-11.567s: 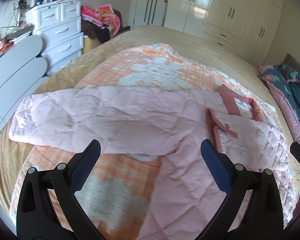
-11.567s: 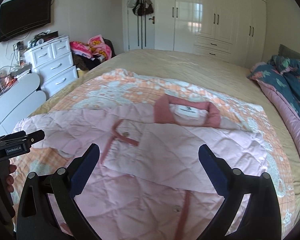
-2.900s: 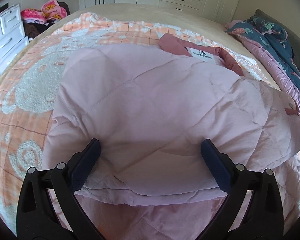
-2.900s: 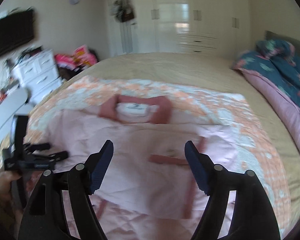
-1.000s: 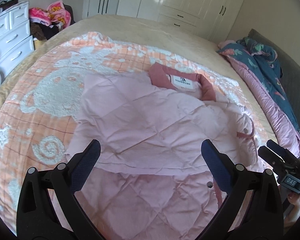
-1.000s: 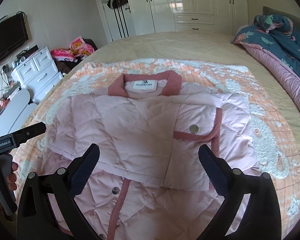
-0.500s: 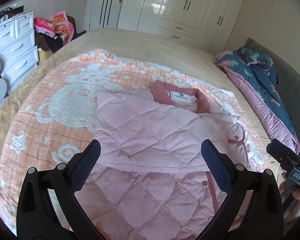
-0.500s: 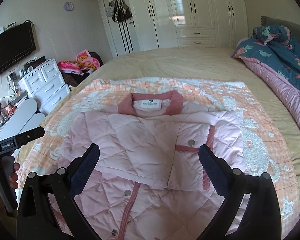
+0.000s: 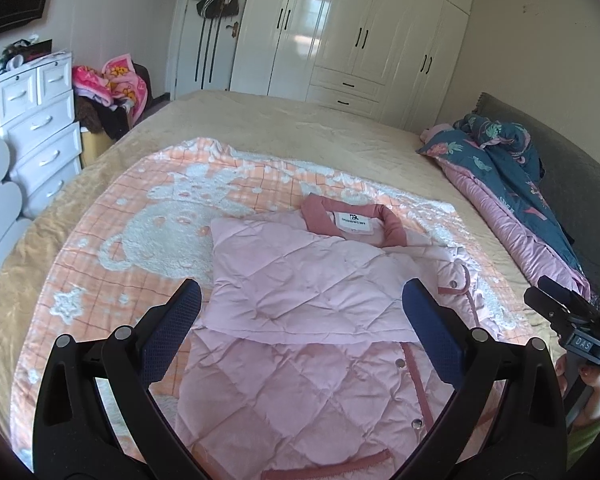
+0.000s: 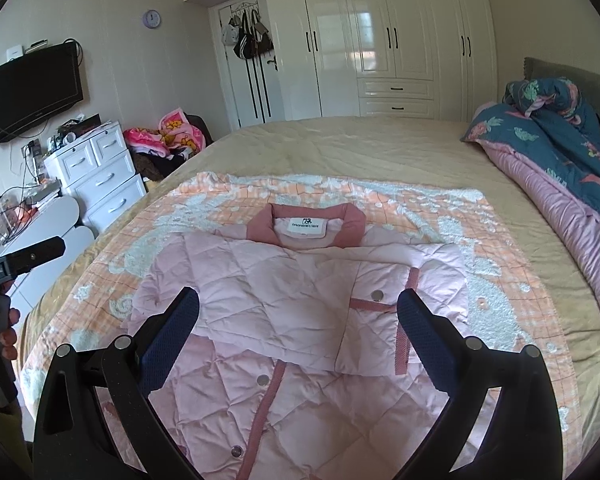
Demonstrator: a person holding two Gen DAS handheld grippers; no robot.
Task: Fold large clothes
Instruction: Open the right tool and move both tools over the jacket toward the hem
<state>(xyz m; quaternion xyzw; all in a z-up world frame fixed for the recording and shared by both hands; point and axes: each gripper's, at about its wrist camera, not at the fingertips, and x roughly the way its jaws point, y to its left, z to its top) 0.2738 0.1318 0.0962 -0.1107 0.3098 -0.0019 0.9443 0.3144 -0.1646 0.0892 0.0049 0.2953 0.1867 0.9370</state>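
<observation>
Quilted pale-pink fabric, stitched in diamonds, makes up the jacket (image 10: pixel 300 308), which lies face up on an orange-and-white checked fleece blanket (image 10: pixel 440 216) spread over the tan bedspread (image 10: pixel 380 140). Both sleeves are folded across the chest, the upper one showing a dusty-rose cuff tab with 1 metal snap. A rose collar frames a white label; rose piping and round snaps run down the front. The left gripper (image 9: pixel 300 316) and the right gripper (image 10: pixel 298 314) hover above it, jaws spread wide, gripping nothing.
</observation>
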